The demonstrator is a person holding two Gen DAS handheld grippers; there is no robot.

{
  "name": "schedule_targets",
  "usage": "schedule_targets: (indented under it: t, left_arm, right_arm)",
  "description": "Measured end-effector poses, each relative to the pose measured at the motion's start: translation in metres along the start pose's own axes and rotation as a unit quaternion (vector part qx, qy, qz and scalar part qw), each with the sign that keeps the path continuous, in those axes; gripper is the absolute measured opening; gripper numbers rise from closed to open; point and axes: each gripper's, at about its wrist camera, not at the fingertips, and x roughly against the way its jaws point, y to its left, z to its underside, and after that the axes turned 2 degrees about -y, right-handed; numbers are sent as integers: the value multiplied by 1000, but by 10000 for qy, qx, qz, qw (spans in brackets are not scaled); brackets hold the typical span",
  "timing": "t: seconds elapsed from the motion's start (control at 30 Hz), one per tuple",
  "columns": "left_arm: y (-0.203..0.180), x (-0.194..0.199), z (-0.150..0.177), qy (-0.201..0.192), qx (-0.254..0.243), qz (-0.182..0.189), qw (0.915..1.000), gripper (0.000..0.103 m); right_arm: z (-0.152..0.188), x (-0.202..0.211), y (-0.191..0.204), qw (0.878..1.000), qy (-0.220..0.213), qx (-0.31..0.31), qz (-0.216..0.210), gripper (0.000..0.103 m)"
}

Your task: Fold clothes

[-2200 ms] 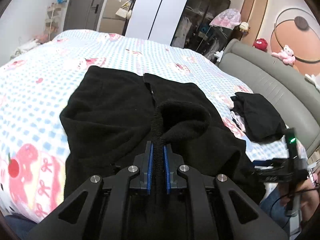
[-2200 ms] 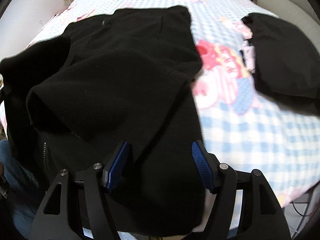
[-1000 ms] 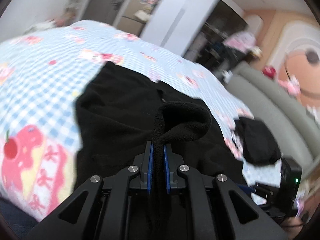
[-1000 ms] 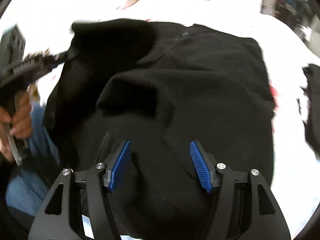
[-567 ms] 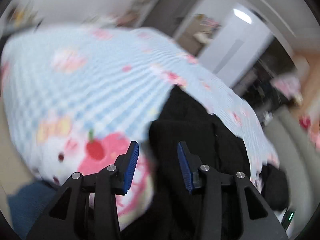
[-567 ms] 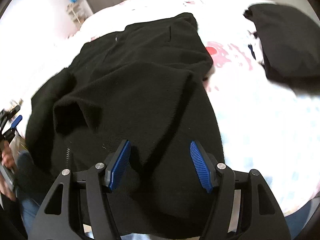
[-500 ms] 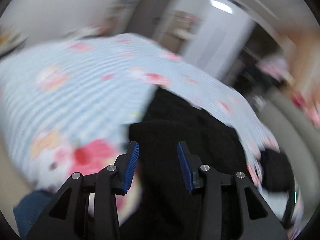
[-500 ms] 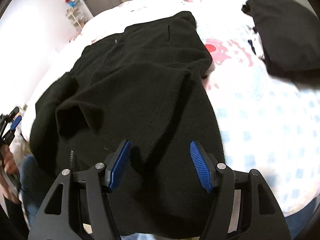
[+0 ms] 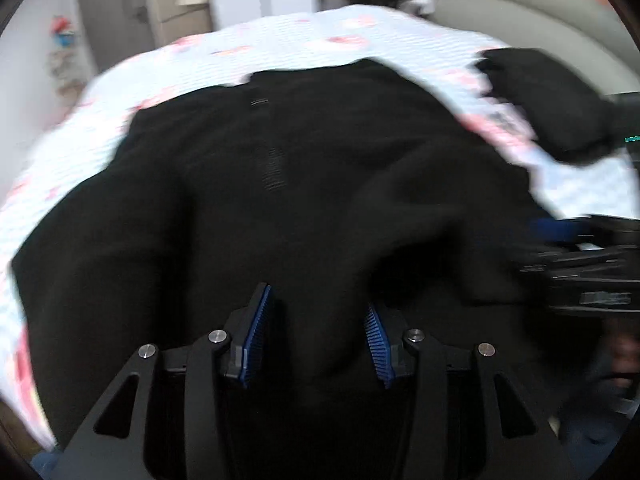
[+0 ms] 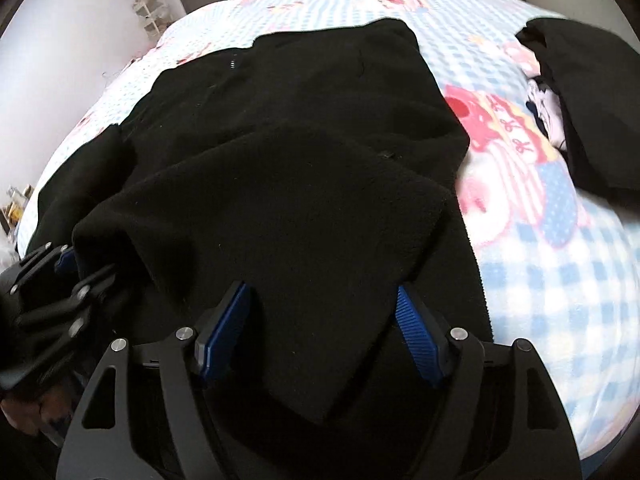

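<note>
A black fleece zip jacket (image 9: 280, 184) (image 10: 288, 168) lies spread on the bed, its zipper running away from me and a sleeve folded across its near part. My left gripper (image 9: 316, 336) is open just above the jacket's near edge, nothing between its blue pads. My right gripper (image 10: 320, 328) is open too, hovering over the folded sleeve (image 10: 304, 240). The left gripper also shows at the left edge of the right wrist view (image 10: 60, 276), and the right gripper at the right edge of the left wrist view (image 9: 580, 256). The left wrist view is motion-blurred.
A second black garment (image 9: 548, 96) (image 10: 592, 104) lies to the right on the blue checked bedsheet (image 10: 560, 248). A grey padded headboard (image 9: 520, 12) rises behind it. A door and cabinets stand beyond the bed's far side.
My left gripper was shut on a fold of the jacket, then let go and opened, swinging left and back over the garment. The right gripper stayed open above the sleeve.
</note>
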Motion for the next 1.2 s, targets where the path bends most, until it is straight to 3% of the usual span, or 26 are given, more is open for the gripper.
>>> schedule_targets:
  t: [0.1, 0.2, 0.33, 0.5, 0.7, 0.8, 0.9, 0.93, 1.0, 1.13, 1.2]
  left_arm:
    - [25, 12, -2, -257, 552, -51, 9981, 44]
    - [28, 22, -8, -398, 614, 101, 9973, 46]
    - [30, 29, -20, -565, 691, 603, 9942, 48]
    - [34, 37, -35, -788, 814, 1255, 9856, 47]
    - [38, 47, -53, -1052, 956, 2029, 9688, 49]
    - [34, 34, -52, -847, 868, 1755, 9770, 49]
    - [29, 20, -51, -600, 759, 1398, 9854, 43]
    - [28, 15, -51, -517, 723, 1278, 9878, 44]
    - [25, 5, -50, -352, 649, 1038, 9919, 47]
    - [18, -14, -48, -20, 501, 554, 9972, 40]
    - [20, -12, -47, 19, 633, 710, 9955, 43]
  right_arm:
    - [-3, 0, -3, 10000, 67, 16, -10, 69]
    - [-1, 4, -6, 9999, 148, 13, -13, 63]
    - [9, 17, -8, 9997, 239, 58, 57, 62]
    - [5, 65, -18, 9993, -144, -40, -335, 69]
    - [-15, 37, -24, 9988, 7, -354, -334, 70]
    - [-7, 23, -30, 9952, 229, -658, -692, 68]
    - [-2, 26, -32, 9972, 336, -394, -536, 54]
    - [0, 27, -32, 9977, 372, -307, -483, 43]
    - [4, 29, -34, 9982, 444, -131, -379, 37]
    - [6, 45, -32, 9991, 381, 167, 90, 40]
    - [6, 57, -31, 9998, 140, 69, -147, 47]
